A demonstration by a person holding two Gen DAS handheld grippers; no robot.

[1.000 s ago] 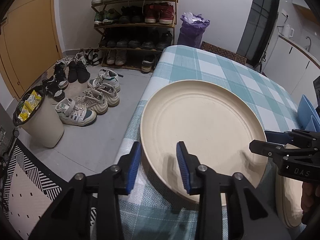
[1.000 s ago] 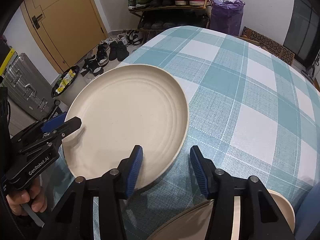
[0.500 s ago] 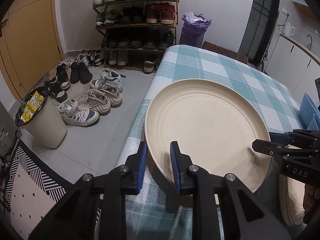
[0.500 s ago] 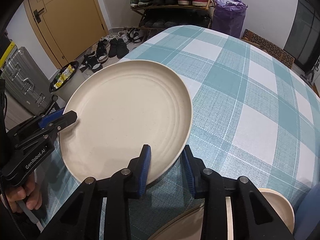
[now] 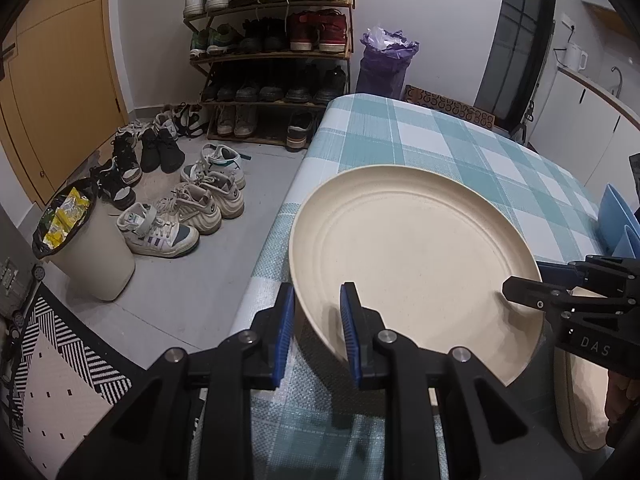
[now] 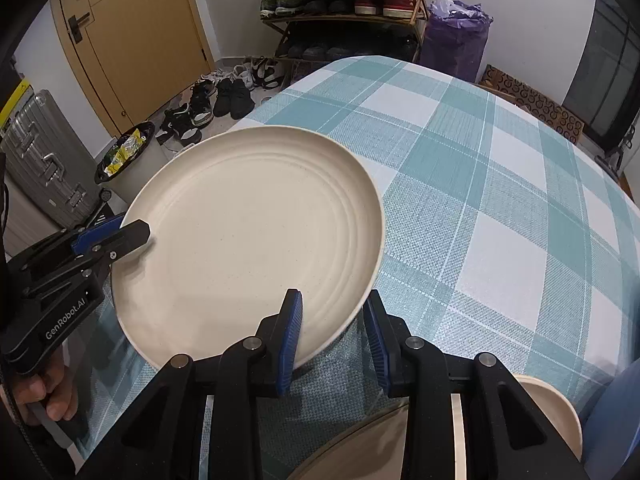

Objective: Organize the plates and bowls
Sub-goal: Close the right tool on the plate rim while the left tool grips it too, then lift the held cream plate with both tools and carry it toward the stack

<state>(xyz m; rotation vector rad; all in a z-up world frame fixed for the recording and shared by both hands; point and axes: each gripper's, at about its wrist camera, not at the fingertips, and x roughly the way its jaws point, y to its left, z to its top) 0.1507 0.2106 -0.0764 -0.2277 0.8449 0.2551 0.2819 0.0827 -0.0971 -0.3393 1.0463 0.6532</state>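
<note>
Here, at the far left of my left-hand view, a pale bin [image 5: 86,258] lined with a black bag stands on the floor, with loose trainers [image 5: 182,216] scattered beside it below a shoe rack [image 5: 272,52]. Next comes the table [image 5: 436,136] in its teal checked cloth. My left tongs [image 5: 318,330] are closed right down on the near-left rim of the big cream plate [image 5: 408,248], one blue pad under the rim and one on its upper face. The plate is tilted, its near edge raised off the cloth near the table's left edge.

My right tongs [image 6: 334,338] have narrowed onto the opposite rim of the same plate [image 6: 248,236]; the left pad lies on its upper face and the right pad sits just outside the edge, and I cannot tell whether that one presses. Below them a second cream plate [image 6: 560,412] shows at the table's near edge. Furthest right in the left view, blue dishes [image 5: 616,216] stand upright.
</note>
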